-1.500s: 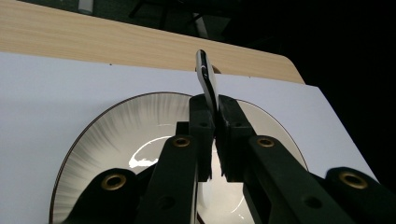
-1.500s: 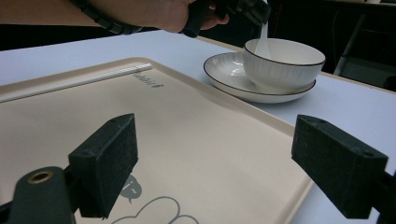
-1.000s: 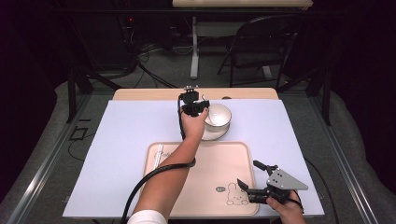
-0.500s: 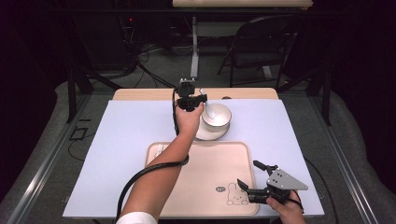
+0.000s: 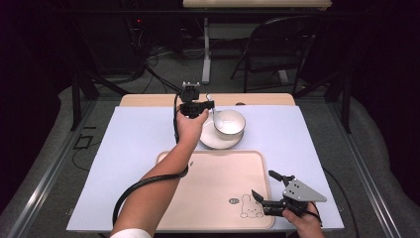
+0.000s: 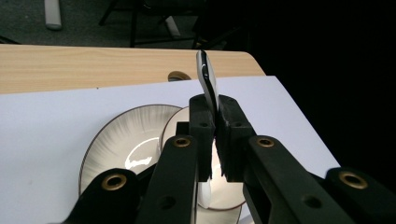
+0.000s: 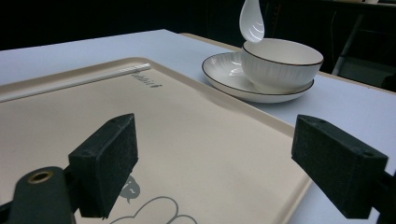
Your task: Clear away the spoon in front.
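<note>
A white ceramic spoon (image 6: 207, 78) stands nearly upright between the pads of my left gripper (image 6: 215, 112), which is shut on its handle. The spoon (image 7: 252, 21) hangs with its scoop just above the far rim of a white bowl (image 7: 280, 63). That bowl (image 5: 229, 123) sits on a white plate (image 5: 214, 142) behind a beige tray (image 5: 208, 183). My left gripper (image 5: 205, 105) hovers at the bowl's left. My right gripper (image 5: 263, 184) stands open, with nothing between its jaws, low over the tray's front right corner, by a rabbit drawing (image 5: 250, 207).
A pale mat (image 5: 138, 144) covers the table, with a strip of bare wood (image 5: 148, 99) along the far edge. A black cable (image 5: 148, 183) trails from my left gripper along the forearm. A dark chair (image 5: 267, 54) stands on the floor beyond.
My left hand has risen and drifted a little left and away, lifting the spoon up over the bowl. The right gripper has stayed where it was.
</note>
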